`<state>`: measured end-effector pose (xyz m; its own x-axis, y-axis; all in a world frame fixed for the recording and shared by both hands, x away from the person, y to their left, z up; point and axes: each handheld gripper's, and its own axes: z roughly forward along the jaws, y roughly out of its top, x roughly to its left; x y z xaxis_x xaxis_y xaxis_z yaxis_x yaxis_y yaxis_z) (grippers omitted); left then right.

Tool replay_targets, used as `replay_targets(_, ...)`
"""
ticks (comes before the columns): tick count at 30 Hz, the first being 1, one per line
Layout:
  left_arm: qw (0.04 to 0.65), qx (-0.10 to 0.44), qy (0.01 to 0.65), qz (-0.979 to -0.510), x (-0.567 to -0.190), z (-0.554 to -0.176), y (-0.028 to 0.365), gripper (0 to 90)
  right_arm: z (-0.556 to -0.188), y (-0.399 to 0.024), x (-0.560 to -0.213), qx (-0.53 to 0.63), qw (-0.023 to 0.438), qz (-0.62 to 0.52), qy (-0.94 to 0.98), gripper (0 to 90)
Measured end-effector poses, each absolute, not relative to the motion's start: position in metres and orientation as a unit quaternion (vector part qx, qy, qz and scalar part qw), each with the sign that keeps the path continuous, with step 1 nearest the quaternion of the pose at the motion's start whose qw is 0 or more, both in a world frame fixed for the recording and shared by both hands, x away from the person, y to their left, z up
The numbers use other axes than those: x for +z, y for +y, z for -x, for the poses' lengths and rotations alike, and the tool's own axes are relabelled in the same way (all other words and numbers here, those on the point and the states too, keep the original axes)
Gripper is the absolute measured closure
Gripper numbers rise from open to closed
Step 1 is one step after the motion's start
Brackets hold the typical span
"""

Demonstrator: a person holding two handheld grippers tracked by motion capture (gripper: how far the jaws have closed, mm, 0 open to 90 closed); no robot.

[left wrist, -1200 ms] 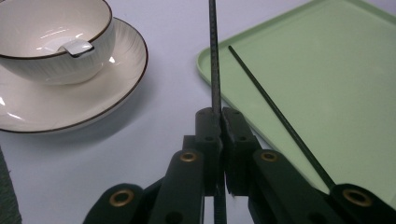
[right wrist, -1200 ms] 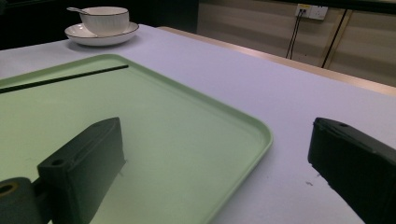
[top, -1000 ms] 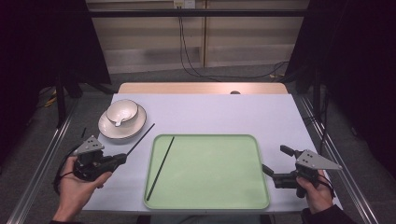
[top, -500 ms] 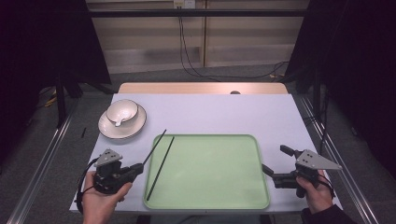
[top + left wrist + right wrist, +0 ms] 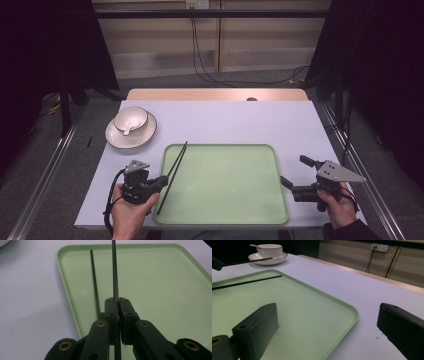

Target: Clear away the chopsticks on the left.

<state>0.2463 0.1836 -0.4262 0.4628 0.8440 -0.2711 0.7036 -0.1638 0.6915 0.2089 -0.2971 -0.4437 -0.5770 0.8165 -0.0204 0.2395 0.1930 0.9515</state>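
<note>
Shifted right, left gripper (image 5: 117,305) clamps chopstick (image 5: 114,270) over tray (image 5: 160,290).

no readable text, labels or signs

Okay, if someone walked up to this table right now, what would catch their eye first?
Probably the big green tray in the middle of the pale table, with one black chopstick lying along its left side. Next, the left tool, shut on a second chopstick held over that edge, while the right tool rests open at the tray's right rim. At the far left, a white bowl sits on a plate.
</note>
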Motion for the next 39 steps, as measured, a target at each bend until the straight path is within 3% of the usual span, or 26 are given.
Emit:
replay_targets(23,0.349,0.067,0.51,-0.783,-0.457,-0.264,0.147,86.0,-0.209,-0.296,-0.444,0.518,0.275,-0.367,0.722,3.1)
replay_targets(39,0.344,0.058,0.517,-0.782,-0.465,-0.267,0.147,82.6,-0.208,-0.296,-0.444,0.519,0.273,-0.366,0.722,3.1)
